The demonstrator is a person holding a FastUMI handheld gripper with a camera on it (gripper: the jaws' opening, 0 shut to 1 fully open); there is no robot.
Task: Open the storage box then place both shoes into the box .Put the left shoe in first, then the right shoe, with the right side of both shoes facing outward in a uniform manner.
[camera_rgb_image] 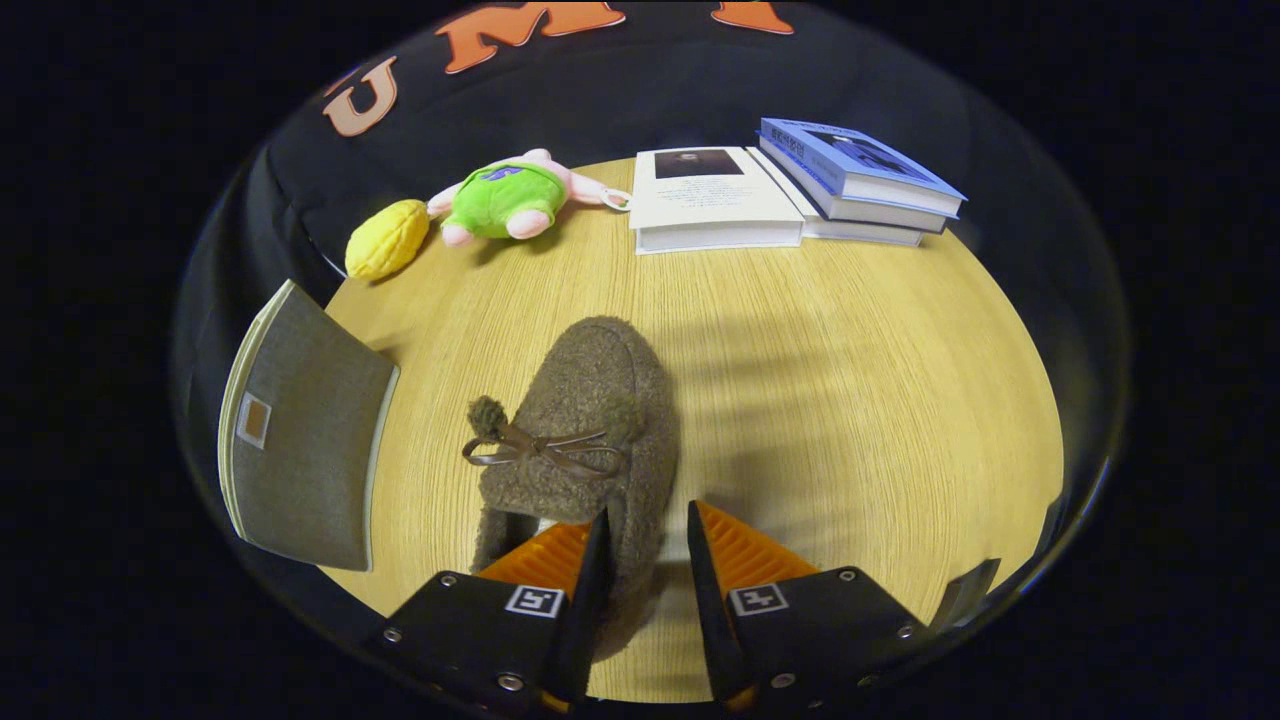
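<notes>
Gripper (pixel 645 545) is clamping the right side wall of the brown shoe (pixel 585 430); shoe's long axis is running straight ahead, storage box (pixel 305 430) lying left of the shoe.

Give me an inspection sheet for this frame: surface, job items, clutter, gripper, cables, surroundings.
Surface: light wood-grain table, lit from above.
Job's things: brown fuzzy shoe with a bow, toe pointing away from the fingers; grey fabric storage box beside it, at the table edge. Whether the box is open cannot be told.
Clutter: yellow plush, green-and-pink plush toy, white book, stacked blue books, all beyond the shoe.
Gripper: gripper fingers straddle the shoe's side wall at the heel; firm contact cannot be told.
Cables: nothing seen.
Surroundings: black cloth booth wall.
</notes>
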